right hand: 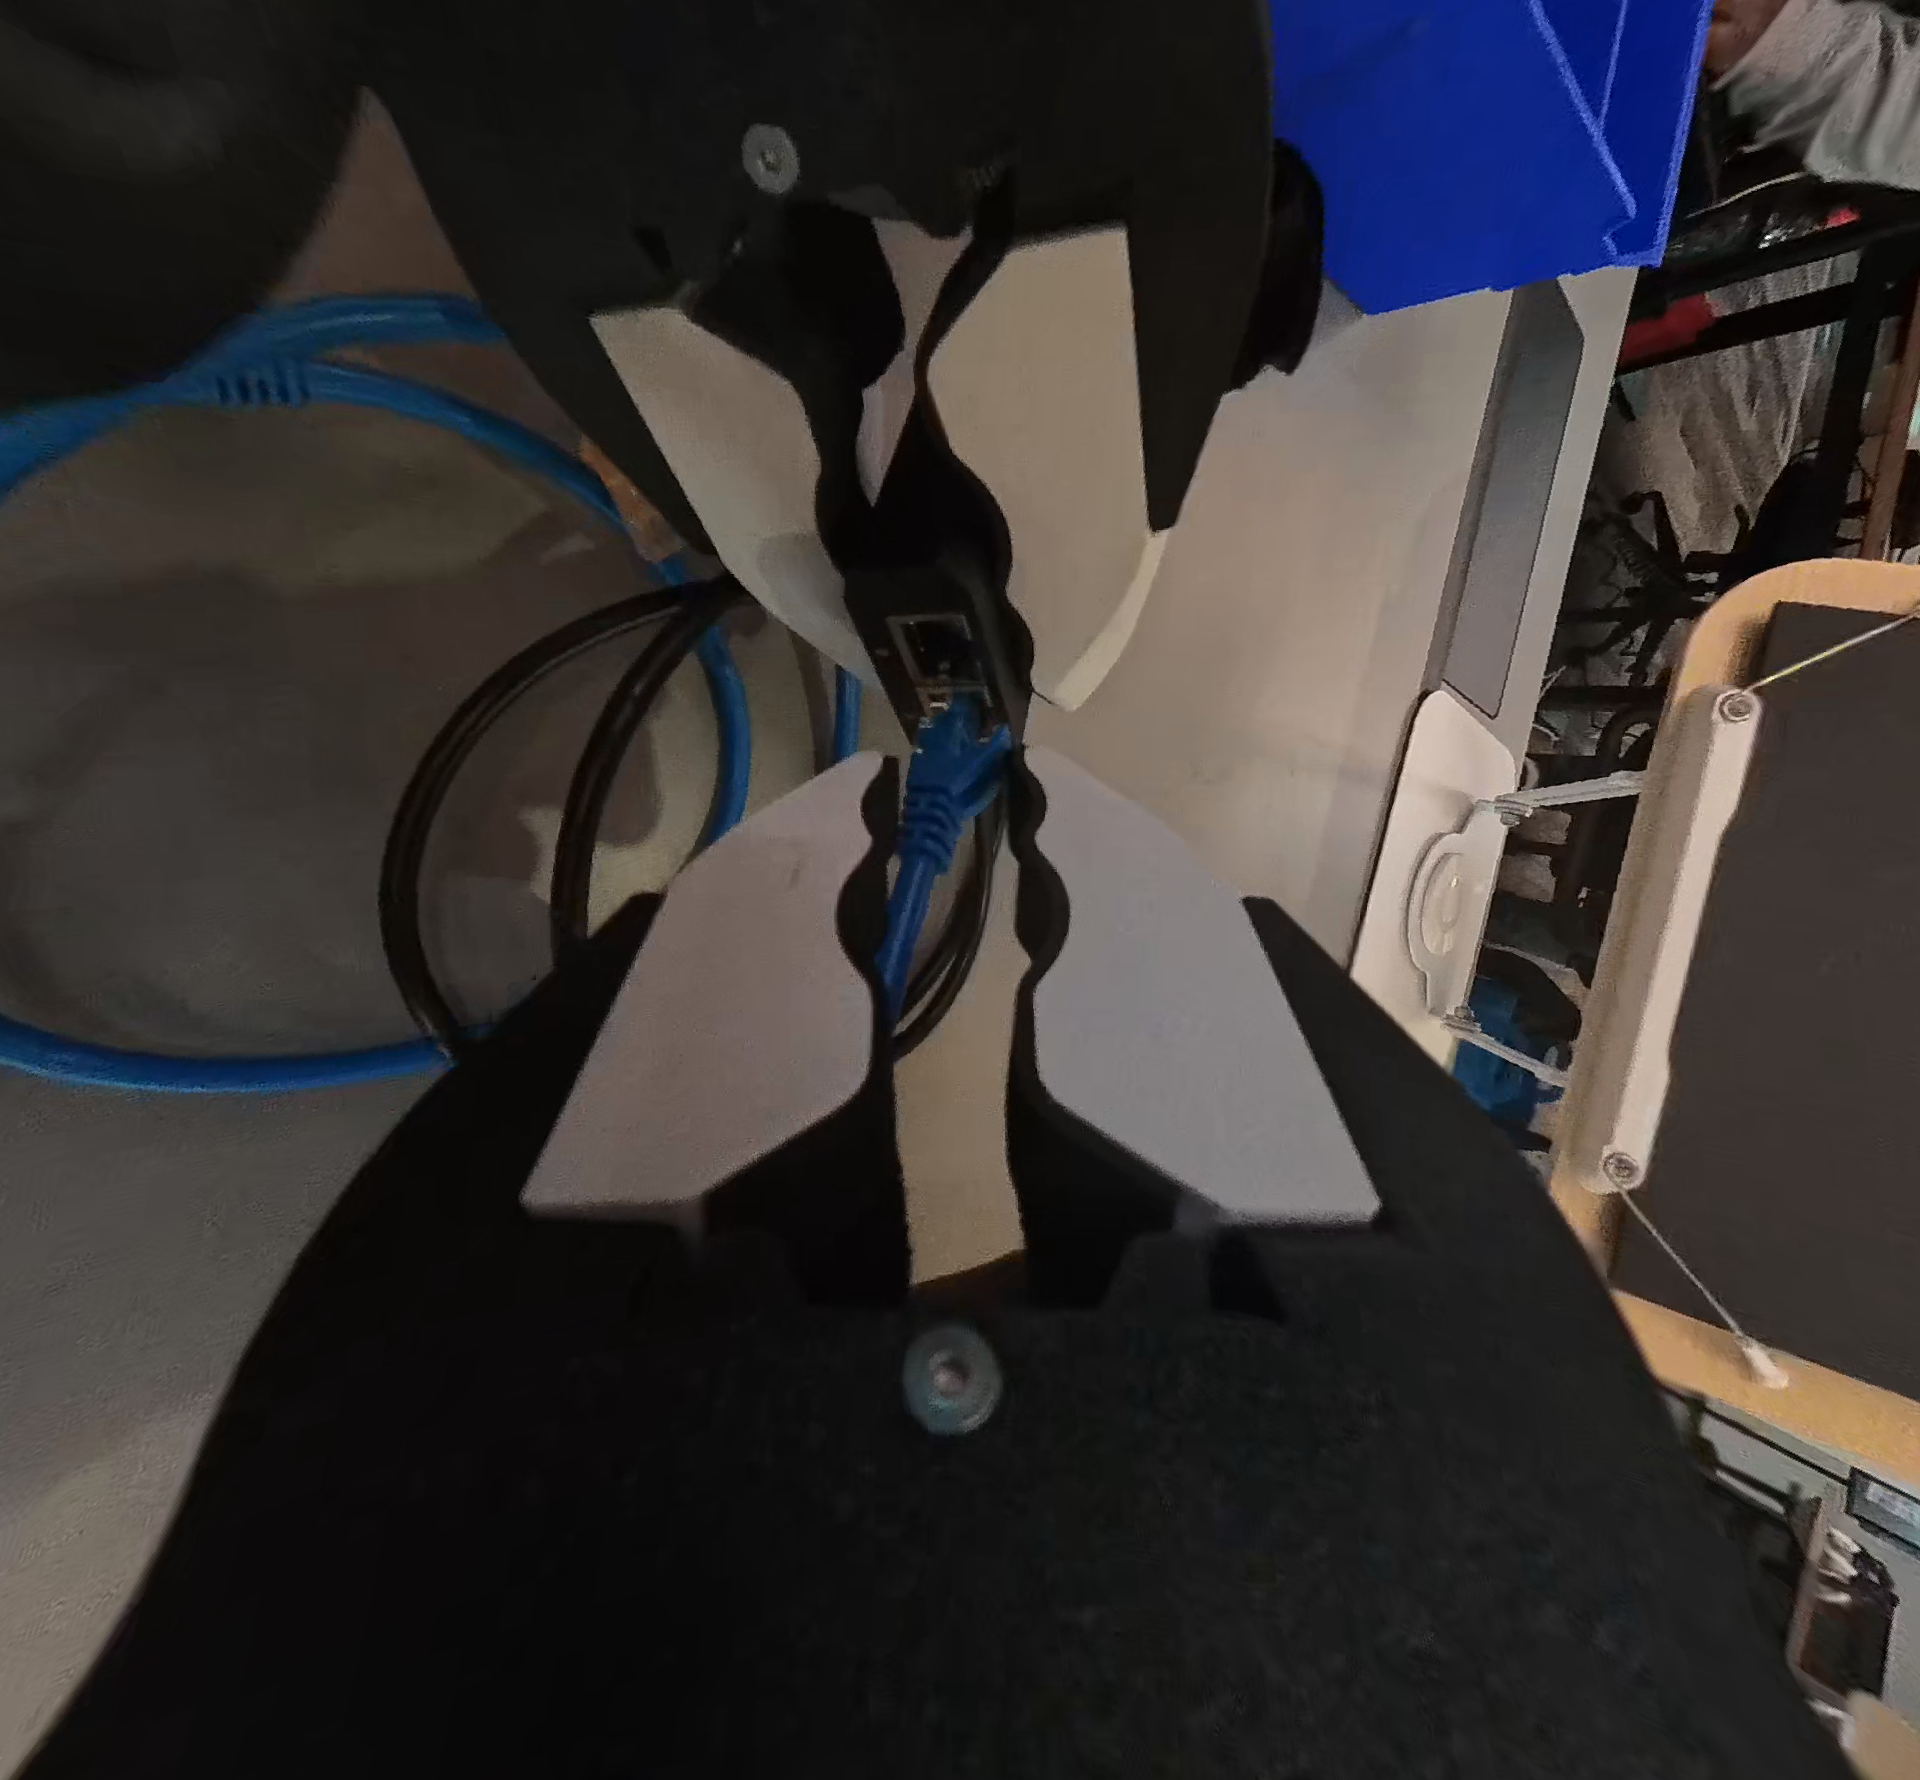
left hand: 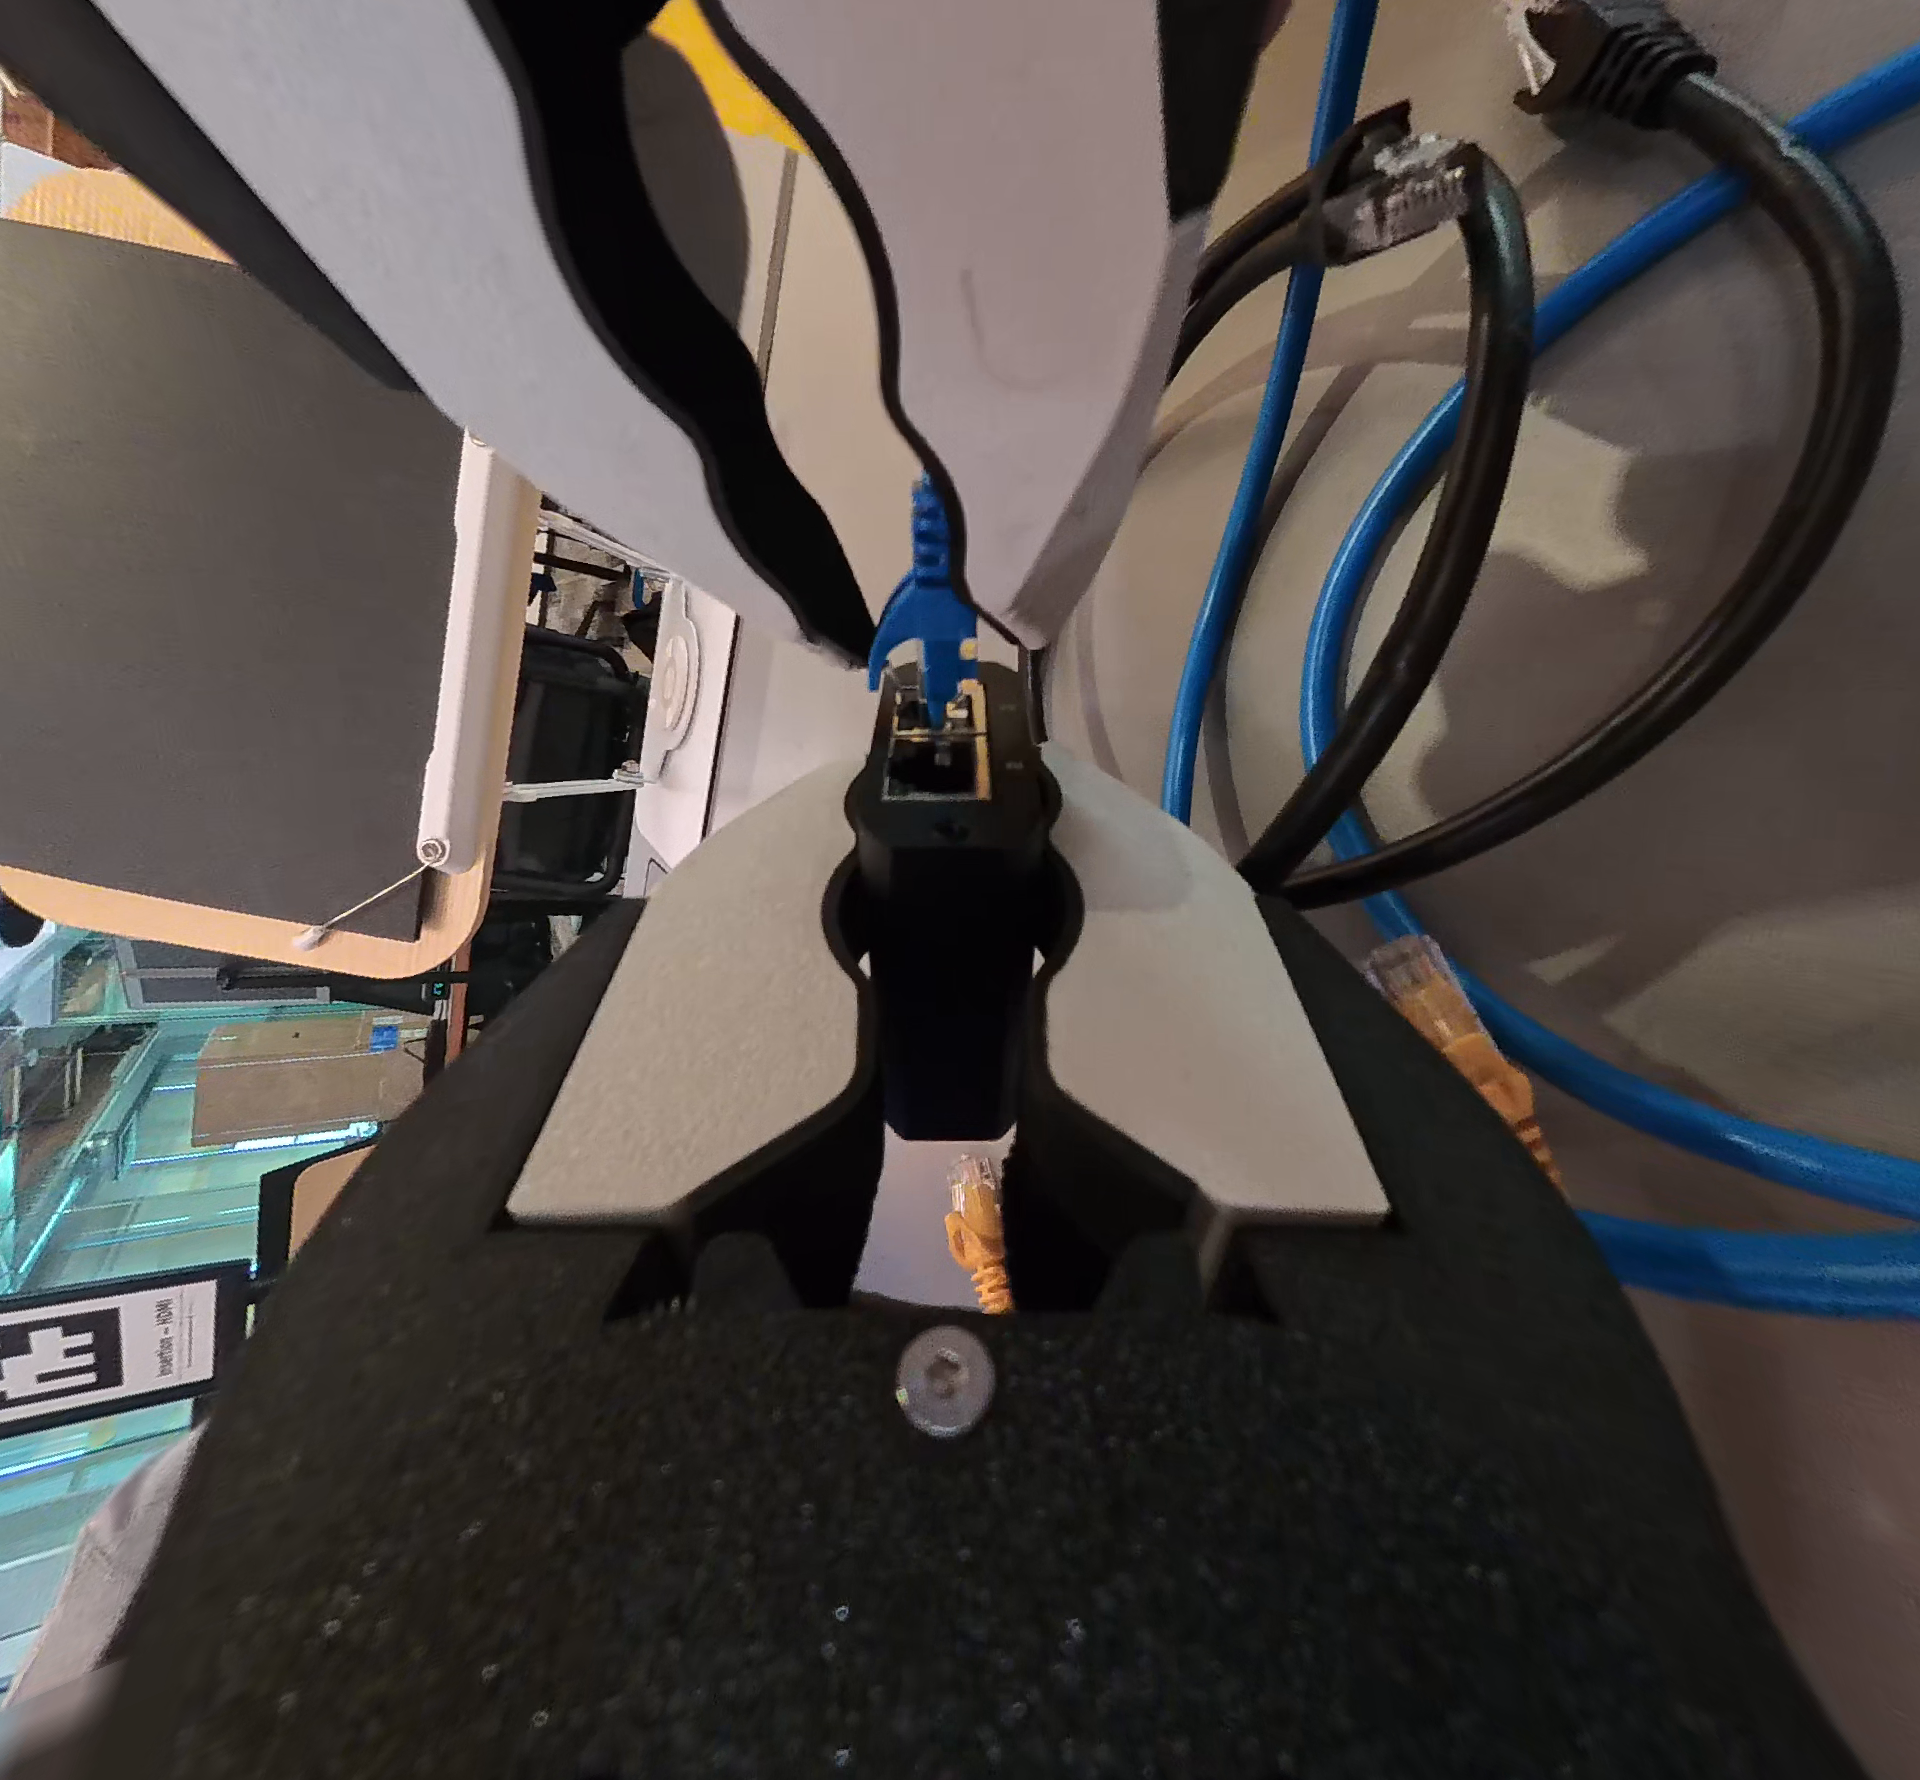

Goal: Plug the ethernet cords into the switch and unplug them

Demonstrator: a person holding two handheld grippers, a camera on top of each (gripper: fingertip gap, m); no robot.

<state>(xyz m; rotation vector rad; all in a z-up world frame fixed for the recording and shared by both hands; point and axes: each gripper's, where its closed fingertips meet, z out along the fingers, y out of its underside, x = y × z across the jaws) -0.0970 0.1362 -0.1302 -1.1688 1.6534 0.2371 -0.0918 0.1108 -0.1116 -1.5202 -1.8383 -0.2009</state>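
Left wrist view: left tongs (left hand: 945,857) clamped around black switch (left hand: 940,961), right tongs (right hand: 951,795) seemingly pinching blue plug (right hand: 951,764).

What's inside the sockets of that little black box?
The blue plug sits in one socket of the switch; the neighbouring socket looks empty. Further sockets, if any, are hidden.

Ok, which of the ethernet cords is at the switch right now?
The blue cord: the right gripper is shut on its plug at a port of the switch, which the left gripper clamps. The black cords and orange cord lie loose.
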